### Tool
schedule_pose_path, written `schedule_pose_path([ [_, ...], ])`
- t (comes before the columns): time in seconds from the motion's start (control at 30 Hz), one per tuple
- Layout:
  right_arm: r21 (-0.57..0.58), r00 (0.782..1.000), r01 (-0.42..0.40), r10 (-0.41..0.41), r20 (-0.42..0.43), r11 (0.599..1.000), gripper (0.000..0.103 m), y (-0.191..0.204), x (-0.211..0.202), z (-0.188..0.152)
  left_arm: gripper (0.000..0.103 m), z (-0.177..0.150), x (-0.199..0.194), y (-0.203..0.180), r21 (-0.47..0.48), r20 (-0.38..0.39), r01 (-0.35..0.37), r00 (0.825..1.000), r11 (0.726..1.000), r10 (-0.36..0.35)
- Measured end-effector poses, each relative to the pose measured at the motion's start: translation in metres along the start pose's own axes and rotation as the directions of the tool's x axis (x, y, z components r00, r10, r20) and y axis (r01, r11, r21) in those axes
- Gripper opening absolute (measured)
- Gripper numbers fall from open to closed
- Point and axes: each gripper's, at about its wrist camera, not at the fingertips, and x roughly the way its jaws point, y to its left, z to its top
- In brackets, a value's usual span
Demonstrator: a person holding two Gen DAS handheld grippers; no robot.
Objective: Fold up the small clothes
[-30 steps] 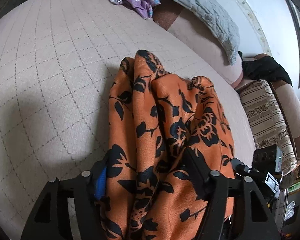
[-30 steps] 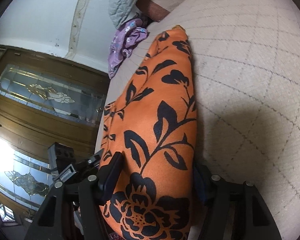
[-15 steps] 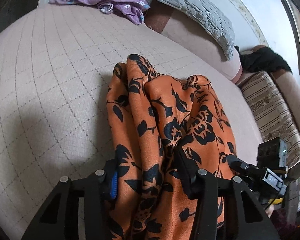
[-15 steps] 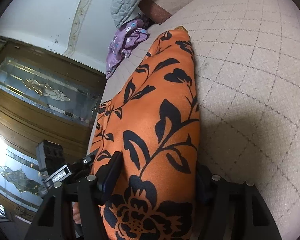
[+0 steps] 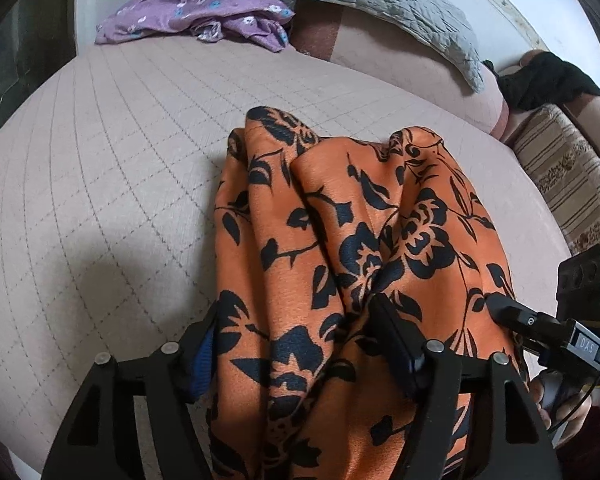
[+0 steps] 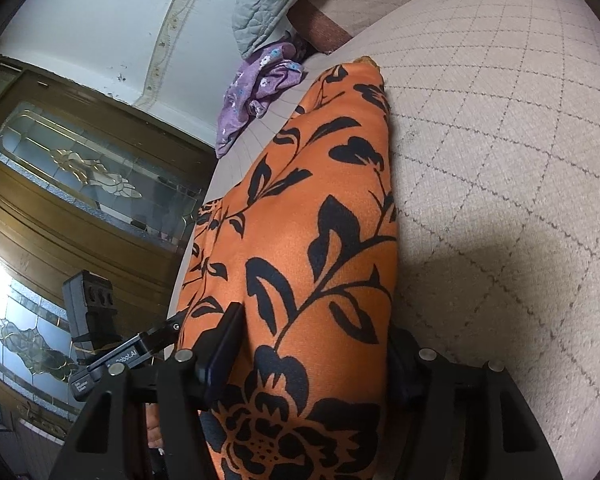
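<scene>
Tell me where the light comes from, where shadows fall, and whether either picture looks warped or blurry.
Left wrist view: sharp, soft even light, a dark shadow on the bed cover left of the orange cloth; fisheye bends the cover's grid lines. Right wrist view: a window at lower left is blown out white, a shadow lies right of the cloth, and the edges curve strongly.
</scene>
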Motion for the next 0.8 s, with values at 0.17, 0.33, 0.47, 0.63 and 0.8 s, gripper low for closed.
schedule_pose_path([
  [0.17, -0.005, 1.0, -0.003, 0.003, 0.008, 1.0, 0.065, -0.0016, -0.0021, -0.0018, 0.065, -0.0001, -0.0027, -0.0023, 0.023, 0.009, -0.007, 1.0, 1.0, 0.007],
  [0.33, -0.007, 1.0, -0.006, 0.006, 0.011, 1.0, 0.065, -0.0014, -0.0039, -0.0026, 0.063, 0.0001, -0.003, -0.0031, 0.03, 0.012, -0.012, 1.0, 0.999, 0.011],
  [0.47, -0.007, 1.0, -0.008, 0.008, 0.01, 1.0, 0.065, -0.0014, -0.0042, -0.0025, 0.063, 0.0002, -0.003, -0.0045, 0.036, 0.015, -0.016, 1.0, 0.999, 0.015],
  [0.63, -0.006, 1.0, -0.018, 0.018, 0.009, 1.0, 0.064, -0.003, -0.0064, -0.0016, 0.062, -0.0002, -0.0033, -0.0052, 0.04, 0.019, -0.019, 1.0, 0.999, 0.018],
  [0.8, -0.009, 1.0, -0.022, 0.022, 0.009, 1.0, 0.064, -0.0037, -0.0073, -0.0015, 0.062, 0.0001, -0.0034, -0.005, 0.042, 0.019, -0.022, 1.0, 0.999, 0.021],
])
